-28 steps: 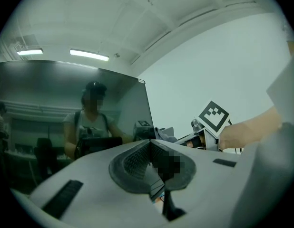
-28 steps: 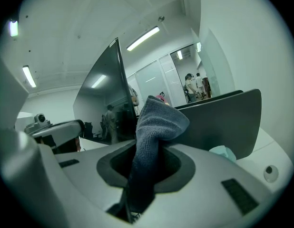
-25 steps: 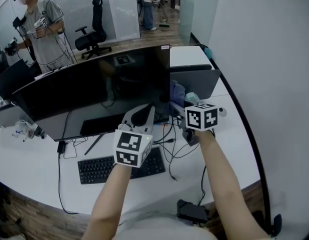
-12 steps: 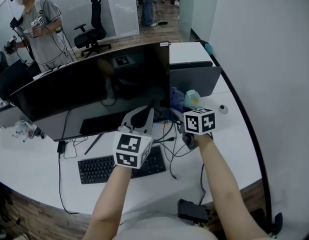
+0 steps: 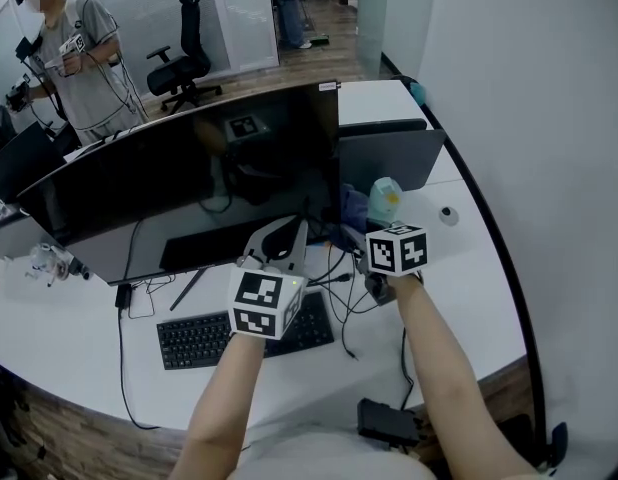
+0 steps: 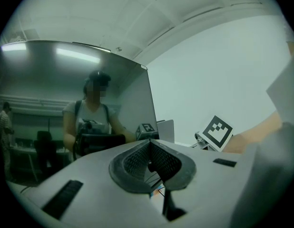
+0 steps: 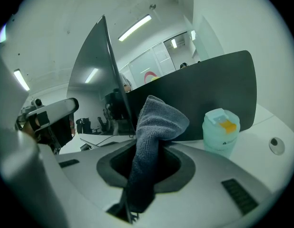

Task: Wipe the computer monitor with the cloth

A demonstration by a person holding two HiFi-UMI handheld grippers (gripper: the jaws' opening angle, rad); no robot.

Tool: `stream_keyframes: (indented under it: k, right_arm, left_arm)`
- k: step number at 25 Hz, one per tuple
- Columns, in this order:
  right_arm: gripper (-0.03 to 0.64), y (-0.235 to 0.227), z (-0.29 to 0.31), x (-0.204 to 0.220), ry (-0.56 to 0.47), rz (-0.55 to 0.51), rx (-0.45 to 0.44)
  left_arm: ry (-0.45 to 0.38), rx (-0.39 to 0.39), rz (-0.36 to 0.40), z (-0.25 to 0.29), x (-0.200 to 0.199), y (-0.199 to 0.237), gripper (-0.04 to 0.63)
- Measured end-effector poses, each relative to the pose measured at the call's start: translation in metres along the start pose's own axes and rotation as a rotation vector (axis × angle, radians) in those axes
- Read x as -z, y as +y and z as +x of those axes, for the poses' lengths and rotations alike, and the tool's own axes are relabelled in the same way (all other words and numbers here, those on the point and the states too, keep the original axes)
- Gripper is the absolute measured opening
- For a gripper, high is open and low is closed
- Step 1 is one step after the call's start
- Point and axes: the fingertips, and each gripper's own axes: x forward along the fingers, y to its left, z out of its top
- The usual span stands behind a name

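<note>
Right gripper (image 7: 146, 161): jaws clenched on the grey cloth (image 7: 156, 122), which stood up from them at centre frame, near the right edge of the monitor (image 5: 189, 178). Left gripper (image 6: 149, 152): jaws pressed together, nothing between. Monitor stood dark on the white counter (image 5: 469, 278), centre-left.

We had a black keyboard (image 5: 239, 333) on the white desk (image 5: 69, 348), loose cables (image 5: 338, 313) just right of it, a pale green canister (image 5: 385, 200) further back, plus an office chair (image 5: 184, 63) and a person (image 5: 84, 58) standing beyond.
</note>
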Motion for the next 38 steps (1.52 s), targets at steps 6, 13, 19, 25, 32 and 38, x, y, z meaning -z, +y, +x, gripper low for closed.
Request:
stream_keyframes:
  k: [6, 13, 19, 25, 32, 38]
  right_arm:
    - [0.094, -0.002, 0.002, 0.009, 0.014, -0.007, 0.017]
    - [0.093, -0.005, 0.004, 0.023, 0.034, -0.003, 0.041]
    - [0.093, -0.008, 0.007, 0.034, 0.048, 0.016, 0.053]
    - [0.093, -0.011, 0.01, 0.047, 0.056, 0.038, 0.068]
    - [0.092, -0.014, 0.015, 0.059, 0.059, 0.086, 0.084]
    - [0.093, -0.014, 0.017, 0.068, 0.037, 0.214, 0.091]
  left_arm:
    - [0.009, -0.001, -0.014, 0.0, 0.007, 0.001, 0.009]
    - [0.021, -0.011, -0.024, -0.003, 0.015, 0.006, 0.009]
    - [0.036, -0.018, -0.035, -0.003, 0.023, 0.01, 0.009]
    - [0.04, -0.021, -0.043, -0.004, 0.027, 0.012, 0.009]
    - [0.047, -0.03, -0.051, -0.007, 0.034, 0.016, 0.009]
    - [0.053, -0.037, -0.062, -0.008, 0.039, 0.019, 0.009]
